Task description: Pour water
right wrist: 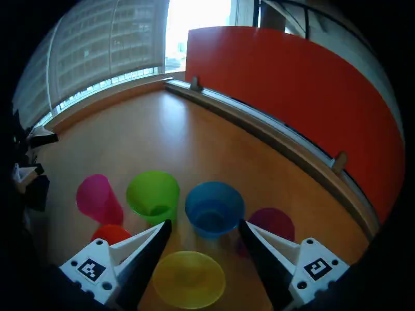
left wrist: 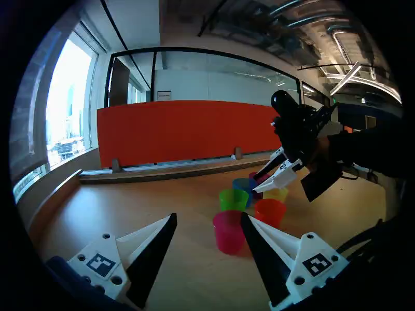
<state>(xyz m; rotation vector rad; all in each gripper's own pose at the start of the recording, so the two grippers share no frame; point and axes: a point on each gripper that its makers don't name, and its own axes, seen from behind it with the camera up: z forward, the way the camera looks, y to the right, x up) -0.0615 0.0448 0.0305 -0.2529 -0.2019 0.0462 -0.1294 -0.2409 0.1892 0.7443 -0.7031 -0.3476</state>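
Six plastic cups stand clustered on the wooden table. In the left gripper view they are pink [left wrist: 228,231], green [left wrist: 233,199], blue [left wrist: 243,185], orange [left wrist: 270,212], yellow [left wrist: 276,194] and purple [left wrist: 256,178]. My left gripper [left wrist: 207,217] is open and low, with the pink cup just beyond its tips. My right gripper [left wrist: 256,185], held by a dark-sleeved hand, hovers over the far cups. In the right gripper view my right gripper [right wrist: 204,224] is open above the yellow cup [right wrist: 189,279], and the blue cup [right wrist: 214,208] and green cup [right wrist: 153,197] stand just ahead.
An orange partition [left wrist: 181,129] on a metal rail borders the table's far side. Windows [left wrist: 67,103] run along the left. Bare wood [right wrist: 155,140] stretches beyond the cups. The pink [right wrist: 98,199], orange [right wrist: 110,233] and purple [right wrist: 272,223] cups flank the right gripper.
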